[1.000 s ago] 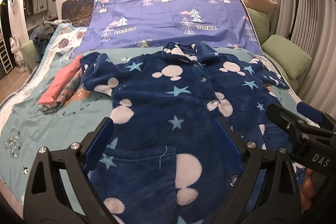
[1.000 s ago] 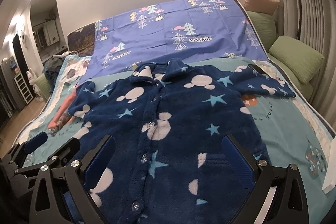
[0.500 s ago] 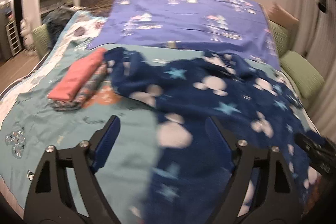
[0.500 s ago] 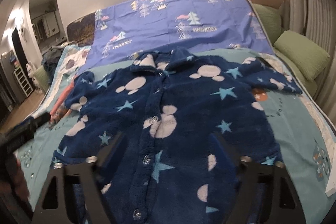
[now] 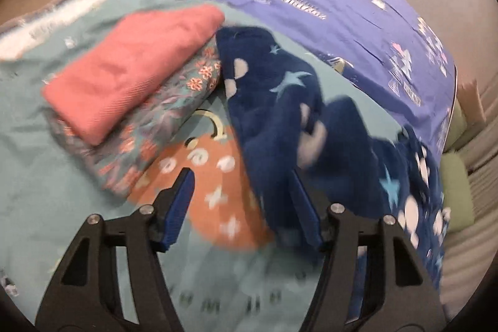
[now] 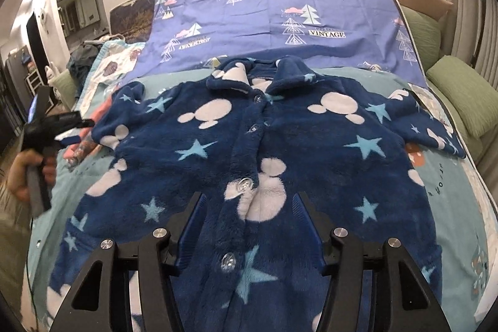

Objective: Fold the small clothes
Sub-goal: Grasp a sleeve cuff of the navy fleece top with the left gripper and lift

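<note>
Garment: navy fleece jacket with white mouse-head shapes and pale blue stars, collar up, front buttoned, lying flat and face-up on the teal bedspread
Sleeve: its left sleeve lies crumpled just beside a folded pile, coral cloth on top
Left gripper: jaws apart and just been closing, one pad at the sleeve's edge, contact blurred
Right gripper: jaws apart, just been closing, above the button placket, pads not pressing it
</note>
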